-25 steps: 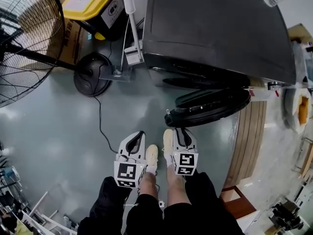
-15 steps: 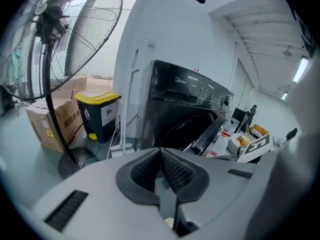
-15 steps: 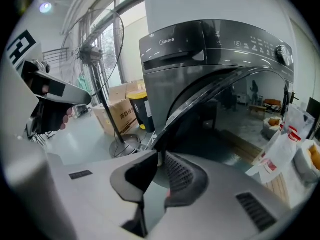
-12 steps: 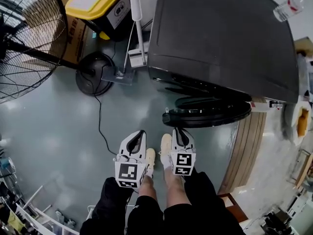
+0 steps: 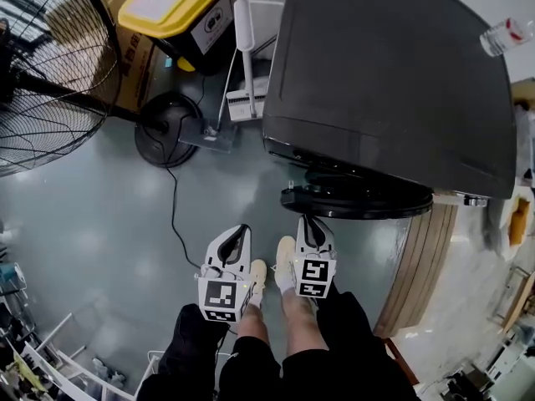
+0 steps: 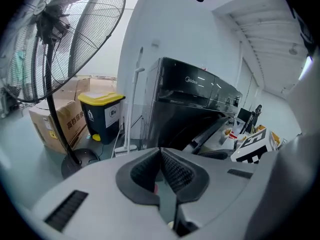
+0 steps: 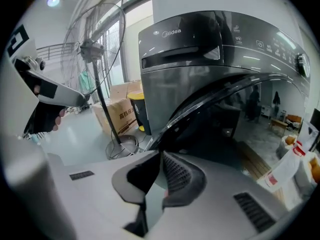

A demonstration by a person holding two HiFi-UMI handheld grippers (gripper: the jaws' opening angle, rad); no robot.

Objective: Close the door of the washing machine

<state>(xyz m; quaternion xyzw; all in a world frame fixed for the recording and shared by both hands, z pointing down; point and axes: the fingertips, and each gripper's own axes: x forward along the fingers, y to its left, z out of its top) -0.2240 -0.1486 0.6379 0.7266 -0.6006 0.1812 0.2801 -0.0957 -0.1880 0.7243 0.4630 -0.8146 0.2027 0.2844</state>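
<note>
**washer door ajar, both grippers closed and empty**

the dark washing machine stands at the far right, and its round door hangs partly open off the front, the rim swung out toward the near side. the right gripper sits just near of the door's left end. its tip is close against the rim, but whether they touch cannot be told. its jaws have just been closing and now meet at the tips with nothing between them. the left gripper is beside it on the left, over the bare grey floor and apart from the door. its jaws are also together and hold nothing. the person's shoes show between the two grippers. on the far left stand a big fan with a round base, a cardboard box and a yellow-lidded bin. a black cable trails across the floor from the base. a clear bottle lies on the machine's top at the far right.
</note>
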